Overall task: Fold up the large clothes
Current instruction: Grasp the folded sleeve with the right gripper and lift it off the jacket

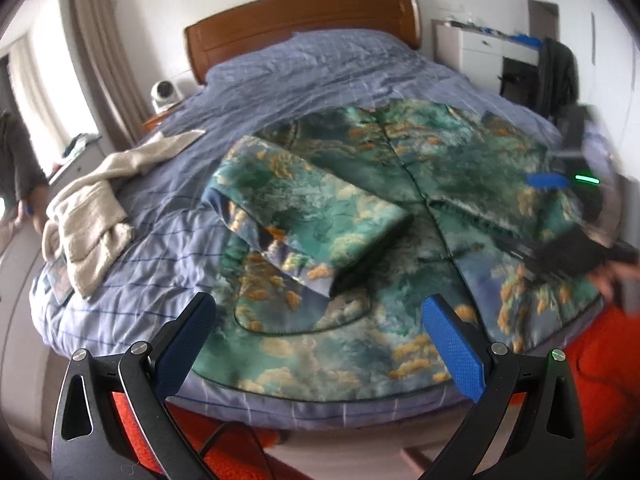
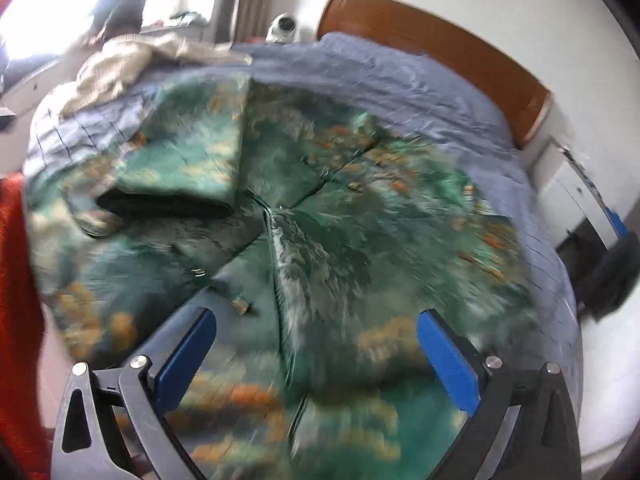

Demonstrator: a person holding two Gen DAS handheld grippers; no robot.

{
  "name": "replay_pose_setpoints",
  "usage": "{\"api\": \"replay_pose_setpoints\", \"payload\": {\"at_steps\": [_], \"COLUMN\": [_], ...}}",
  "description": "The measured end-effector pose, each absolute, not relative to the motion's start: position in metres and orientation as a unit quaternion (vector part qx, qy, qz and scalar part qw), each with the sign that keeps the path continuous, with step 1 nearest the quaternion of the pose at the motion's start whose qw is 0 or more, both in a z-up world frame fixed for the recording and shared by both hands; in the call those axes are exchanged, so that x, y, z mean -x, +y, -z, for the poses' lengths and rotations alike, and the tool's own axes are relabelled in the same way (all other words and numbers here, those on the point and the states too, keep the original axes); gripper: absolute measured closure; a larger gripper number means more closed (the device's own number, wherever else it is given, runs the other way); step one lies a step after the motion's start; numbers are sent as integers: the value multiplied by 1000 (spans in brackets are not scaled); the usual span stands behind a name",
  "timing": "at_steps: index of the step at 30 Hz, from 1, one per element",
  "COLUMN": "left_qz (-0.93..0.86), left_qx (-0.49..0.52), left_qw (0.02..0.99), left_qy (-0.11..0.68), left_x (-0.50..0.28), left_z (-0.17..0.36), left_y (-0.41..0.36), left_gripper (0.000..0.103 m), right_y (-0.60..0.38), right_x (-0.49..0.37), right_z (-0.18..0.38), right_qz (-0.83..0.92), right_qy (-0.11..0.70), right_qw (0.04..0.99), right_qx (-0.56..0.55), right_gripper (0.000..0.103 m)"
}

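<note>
Bedroom light falls on a wide bed with a blue checked cover and a wooden headboard, and spread across its near half lies the garment I must fold: a large green robe printed with clouds and orange patches. One sleeve is already laid across the body, its dark cuff opening facing the centre seam. A cream blanket lies bunched near the bed's far left edge, apart from the robe. My left gripper hovers over the near hem with its blue fingers spread wide, holding nothing. My right gripper hangs above the robe's middle seam, fingers likewise spread wide and empty; that view is blurred. I judge the cloth light, soft and somewhat slick, likely to slide and wrinkle, so I would pinch it at a hem corner or sleeve cuff, through all layers. I see no boxes, baskets or other containers anywhere.
</note>
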State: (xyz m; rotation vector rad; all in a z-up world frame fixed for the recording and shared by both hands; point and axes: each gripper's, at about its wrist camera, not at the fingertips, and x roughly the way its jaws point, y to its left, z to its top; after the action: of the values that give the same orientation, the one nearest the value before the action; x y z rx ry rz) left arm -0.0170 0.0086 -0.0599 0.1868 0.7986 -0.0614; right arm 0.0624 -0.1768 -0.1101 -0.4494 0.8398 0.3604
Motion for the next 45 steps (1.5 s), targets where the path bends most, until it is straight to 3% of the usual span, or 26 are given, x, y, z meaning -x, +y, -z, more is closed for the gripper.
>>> {"api": "replay_pose_setpoints", "payload": {"at_steps": [1,3,4,5,6,7,15,20,24,28,33,35,38,41,45], "left_qz": [36,43,46,50,51,53,84,96,83,61,27,16,-4,0,58], "left_qx": [-87,-69,-58,-44,-35,-28,-23,-1,-3,-9,-25,-40,-86,-126,-152], "left_qw": [914,911,910,908,906,903,897,899,904,908,912,913,911,909,901], "left_qy": [394,404,408,414,419,425,434,427,419,415,408,406,403,397,403], "left_x": [18,19,19,20,19,18,11,6,4,0,-10,-15,-27,-38,-59], "left_z": [61,63,64,65,68,72,78,70,66,66,66,67,71,76,87], "left_y": [9,14,18,22,26,28,18,20,28,40,62,67,69,63,44], "left_gripper": [0,0,0,0,0,0,0,1,1,1,0,0,0,0,0], "right_y": [-175,-179,-185,-193,-200,-203,-259,-340,-422,-503,-590,-622,-642,-654,-637], "right_x": [-74,-94,-100,-100,-97,-93,-46,-26,-30,-29,-24,-16,4,31,56], "right_z": [122,146,151,147,140,132,43,-17,-33,-13,58,95,131,149,141], "right_qz": [-167,-162,-171,-176,-178,-170,-115,-34,55,139,226,246,319,342,341], "right_qy": [411,443,461,465,464,458,365,296,275,290,344,373,388,391,383], "right_qw": [867,850,845,848,852,859,921,954,958,940,886,854,814,796,805], "right_qx": [228,235,212,182,161,153,71,-13,-60,-117,-213,-267,-290,-311,-299], "right_gripper": [2,28,48,74,86,89,90,90,90,90,90,84,77,77,74]}}
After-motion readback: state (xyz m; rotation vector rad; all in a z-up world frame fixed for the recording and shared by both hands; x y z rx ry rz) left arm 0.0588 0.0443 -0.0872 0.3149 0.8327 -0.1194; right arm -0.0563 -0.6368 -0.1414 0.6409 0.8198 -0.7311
